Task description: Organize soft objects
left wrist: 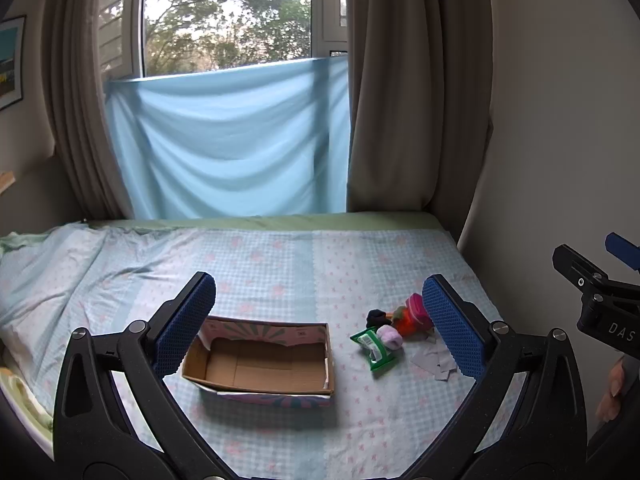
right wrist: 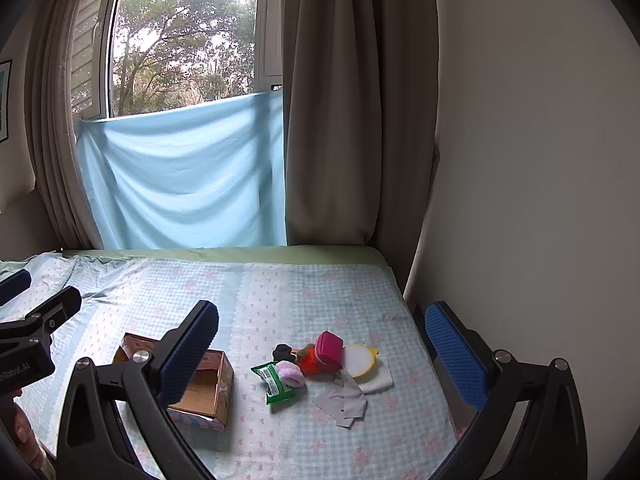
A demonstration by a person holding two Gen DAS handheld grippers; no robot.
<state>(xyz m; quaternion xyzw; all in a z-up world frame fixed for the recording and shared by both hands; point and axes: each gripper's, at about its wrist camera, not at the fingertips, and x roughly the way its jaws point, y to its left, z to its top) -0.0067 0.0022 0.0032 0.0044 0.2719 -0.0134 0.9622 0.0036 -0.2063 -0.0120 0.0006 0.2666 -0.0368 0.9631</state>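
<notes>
- Soft objects (right wrist: 316, 364) lie in a loose pile on the checked bedspread (right wrist: 280, 300), right of the cardboard box (left wrist: 260, 360) and near the bed's right side; none is in a gripper.
- Left gripper (left wrist: 320, 320) hangs above the bed with its jaws spread wide and nothing between them; the box shows in the gap.
- Right gripper (right wrist: 320, 356) is likewise wide apart and carrying nothing, the pile framed between its fingers.
- Outward from the tongs, the pile holds a green packet (right wrist: 274, 384), a lilac puff (right wrist: 290, 374), a dark scrunchie (right wrist: 283, 352), an orange plush (right wrist: 310, 362), a pink pouch (right wrist: 329, 350), a round yellow-rimmed pad (right wrist: 360, 360) on a white cloth (right wrist: 378, 380), and grey cloth pieces (right wrist: 344, 398).
- Progress, as I judge it: not started (the box interior looks bare), so every item is left to sort.
- Hard to make out: the orange plush's form, and from the left view the blue finger covers the pad and white cloth.
</notes>
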